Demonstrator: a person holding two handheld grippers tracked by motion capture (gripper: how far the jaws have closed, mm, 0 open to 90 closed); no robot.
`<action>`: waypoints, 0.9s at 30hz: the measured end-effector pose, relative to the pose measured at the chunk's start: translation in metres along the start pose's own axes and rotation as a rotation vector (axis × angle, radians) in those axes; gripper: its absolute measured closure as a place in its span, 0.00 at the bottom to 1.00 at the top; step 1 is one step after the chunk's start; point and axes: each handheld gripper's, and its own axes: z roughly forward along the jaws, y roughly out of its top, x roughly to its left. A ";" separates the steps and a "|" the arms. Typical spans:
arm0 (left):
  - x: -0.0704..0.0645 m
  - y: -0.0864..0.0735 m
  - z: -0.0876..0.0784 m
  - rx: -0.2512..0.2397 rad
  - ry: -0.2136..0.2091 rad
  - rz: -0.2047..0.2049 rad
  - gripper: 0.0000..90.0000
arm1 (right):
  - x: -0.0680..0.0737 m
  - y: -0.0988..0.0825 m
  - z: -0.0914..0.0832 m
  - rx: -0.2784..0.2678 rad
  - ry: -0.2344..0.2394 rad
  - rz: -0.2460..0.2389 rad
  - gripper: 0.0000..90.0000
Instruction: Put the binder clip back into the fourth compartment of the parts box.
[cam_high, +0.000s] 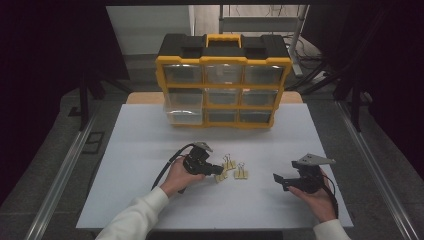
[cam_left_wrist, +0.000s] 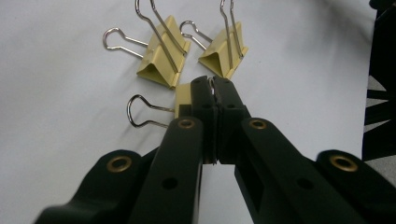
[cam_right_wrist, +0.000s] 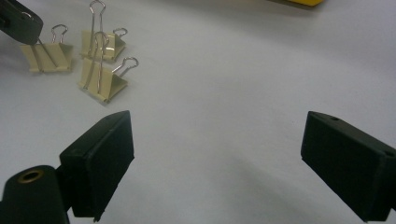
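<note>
Left gripper view: left tool (cam_left_wrist: 214, 86) clamped on nearest binder clip (cam_left_wrist: 183, 97), two clips just beyond; right tool (cam_right_wrist: 215, 154) wide, empty.

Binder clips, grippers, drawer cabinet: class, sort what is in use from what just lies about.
In use:
left gripper, shut on the nearest binder clip

Lying about:
two other binder clips
right gripper, jaws open
yellow drawer cabinet

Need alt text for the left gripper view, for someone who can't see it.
The left tongs are shut on the wire handle of a yellow binder clip lying on the white table. Two more yellow binder clips lie just beyond it, wire handles raised.
</note>
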 end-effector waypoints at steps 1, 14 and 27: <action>0.000 0.000 -0.001 -0.004 -0.004 0.001 0.99 | 0.000 0.000 0.000 0.000 0.000 0.001 0.11; -0.007 0.000 -0.017 -0.059 -0.006 0.034 0.99 | 0.000 0.000 0.000 -0.001 -0.002 -0.004 0.11; -0.011 -0.001 -0.030 -0.091 0.014 0.062 0.99 | 0.000 0.000 0.000 0.001 -0.004 -0.004 0.11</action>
